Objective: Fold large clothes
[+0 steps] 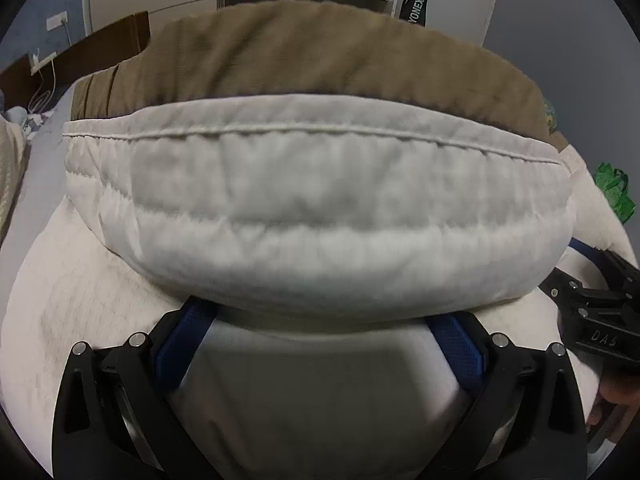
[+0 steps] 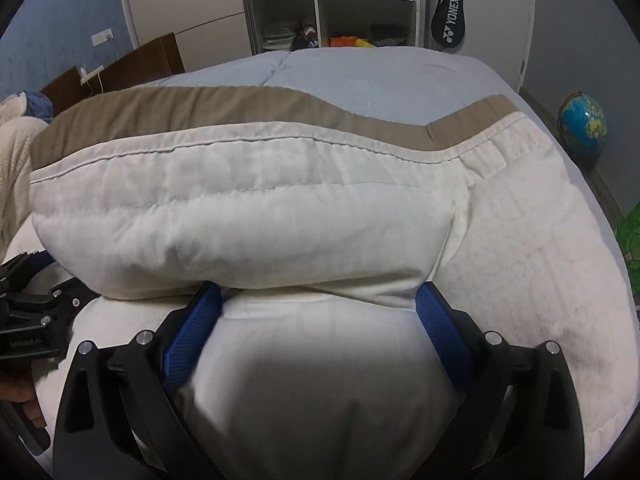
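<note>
A large cream garment (image 1: 312,208) with stitched seams and a tan inner band (image 1: 320,56) lies on the bed, a thick fold of it raised right in front of both cameras. It also fills the right wrist view (image 2: 256,220), tan band (image 2: 168,108) behind. My left gripper (image 1: 320,312) has its blue fingers (image 1: 180,344) spread wide, their tips hidden under the fold. My right gripper (image 2: 316,300) stands the same way, blue fingers (image 2: 196,328) wide apart with cloth between. The grippers are side by side; each sees the other (image 1: 600,320) (image 2: 32,312).
The bed has a light blue cover (image 2: 360,76). A wardrobe with open shelves (image 2: 288,20) and a racket bag (image 2: 450,12) stand behind. A globe (image 2: 582,128) sits on the floor at right. Green cloth (image 1: 614,196) lies at the right edge. A wooden headboard (image 2: 140,60) is at left.
</note>
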The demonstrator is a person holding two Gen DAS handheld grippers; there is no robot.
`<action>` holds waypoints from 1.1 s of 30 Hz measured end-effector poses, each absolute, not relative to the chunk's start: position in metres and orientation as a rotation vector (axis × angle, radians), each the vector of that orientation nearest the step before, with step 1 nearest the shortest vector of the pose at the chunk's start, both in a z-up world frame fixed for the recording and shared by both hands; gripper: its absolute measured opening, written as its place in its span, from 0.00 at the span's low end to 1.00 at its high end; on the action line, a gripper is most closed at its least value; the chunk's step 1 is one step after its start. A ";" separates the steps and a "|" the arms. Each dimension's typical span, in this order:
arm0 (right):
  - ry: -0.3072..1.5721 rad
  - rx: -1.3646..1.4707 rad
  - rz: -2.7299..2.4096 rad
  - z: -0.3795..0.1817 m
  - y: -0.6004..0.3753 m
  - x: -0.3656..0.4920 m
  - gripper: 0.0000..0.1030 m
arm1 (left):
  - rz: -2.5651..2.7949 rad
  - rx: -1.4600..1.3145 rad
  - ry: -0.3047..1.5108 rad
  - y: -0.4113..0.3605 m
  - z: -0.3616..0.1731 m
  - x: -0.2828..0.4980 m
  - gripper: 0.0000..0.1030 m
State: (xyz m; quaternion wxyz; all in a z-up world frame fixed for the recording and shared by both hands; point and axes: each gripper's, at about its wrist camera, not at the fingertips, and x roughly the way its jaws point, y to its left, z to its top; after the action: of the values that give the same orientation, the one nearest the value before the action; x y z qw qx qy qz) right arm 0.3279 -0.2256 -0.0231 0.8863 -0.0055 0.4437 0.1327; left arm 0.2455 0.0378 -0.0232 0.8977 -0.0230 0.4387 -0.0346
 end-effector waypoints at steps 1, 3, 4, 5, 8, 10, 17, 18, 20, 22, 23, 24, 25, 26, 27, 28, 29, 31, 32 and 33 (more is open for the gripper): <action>0.927 -0.014 0.276 -0.025 -0.225 0.329 0.91 | -0.067 -0.043 0.907 0.037 -0.024 0.247 0.95; 0.934 -0.016 0.275 -0.029 -0.226 0.331 0.92 | -0.058 -0.035 0.901 0.035 -0.028 0.247 0.95; 0.935 -0.018 0.275 -0.031 -0.226 0.330 0.92 | -0.057 -0.032 0.897 0.034 -0.029 0.249 0.95; 0.935 -0.019 0.275 -0.032 -0.226 0.330 0.92 | -0.056 -0.029 0.895 0.034 -0.029 0.250 0.95; 0.939 -0.021 0.275 -0.035 -0.226 0.330 0.92 | -0.051 -0.021 0.892 0.032 -0.031 0.249 0.95; 0.944 -0.020 0.277 -0.036 -0.227 0.330 0.92 | -0.050 -0.018 0.895 0.032 -0.030 0.257 0.95; 0.951 -0.019 0.278 -0.039 -0.228 0.329 0.92 | -0.049 -0.009 0.900 0.034 -0.028 0.272 0.95; 0.958 -0.020 0.278 -0.039 -0.228 0.331 0.92 | -0.049 -0.008 0.907 0.031 -0.024 0.278 0.95; 0.979 -0.017 0.280 -0.036 -0.228 0.335 0.92 | -0.058 -0.015 0.935 0.034 -0.017 0.284 0.95; 0.982 -0.016 0.291 -0.030 -0.228 0.336 0.91 | -0.087 -0.028 0.949 0.034 -0.008 0.284 0.95; 0.980 -0.010 0.299 -0.027 -0.229 0.335 0.91 | -0.099 -0.030 0.953 0.035 -0.004 0.280 0.94; 0.979 -0.002 0.306 -0.024 -0.231 0.334 0.91 | -0.119 -0.034 0.956 0.036 0.002 0.281 0.94; 0.977 0.004 0.310 -0.021 -0.232 0.333 0.91 | -0.132 -0.036 0.953 0.037 0.007 0.281 0.93; 0.973 0.012 0.312 -0.017 -0.234 0.331 0.91 | -0.145 -0.035 0.946 0.039 0.013 0.280 0.92; 0.966 0.023 0.314 -0.012 -0.235 0.330 0.91 | -0.154 -0.026 0.936 0.039 0.021 0.279 0.92; 0.954 0.032 0.319 -0.008 -0.236 0.328 0.91 | -0.165 -0.019 0.922 0.039 0.028 0.278 0.90; 0.924 0.042 0.327 0.001 -0.237 0.326 0.91 | -0.181 -0.010 0.890 0.040 0.039 0.276 0.90; 0.873 0.060 0.342 0.015 -0.239 0.323 0.91 | -0.193 0.006 0.840 0.040 0.055 0.276 0.90; 0.840 0.078 0.355 0.026 -0.239 0.324 0.91 | -0.200 0.007 0.823 0.040 0.061 0.277 0.90; 0.820 0.096 0.360 0.034 -0.240 0.325 0.91 | -0.207 0.005 0.796 0.040 0.071 0.280 0.90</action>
State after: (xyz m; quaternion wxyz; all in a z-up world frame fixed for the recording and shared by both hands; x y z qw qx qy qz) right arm 0.3255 -0.2403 0.0336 0.9003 0.0463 0.3963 0.1741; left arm 0.2800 0.0398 0.0711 0.9167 0.0026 0.3867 -0.1004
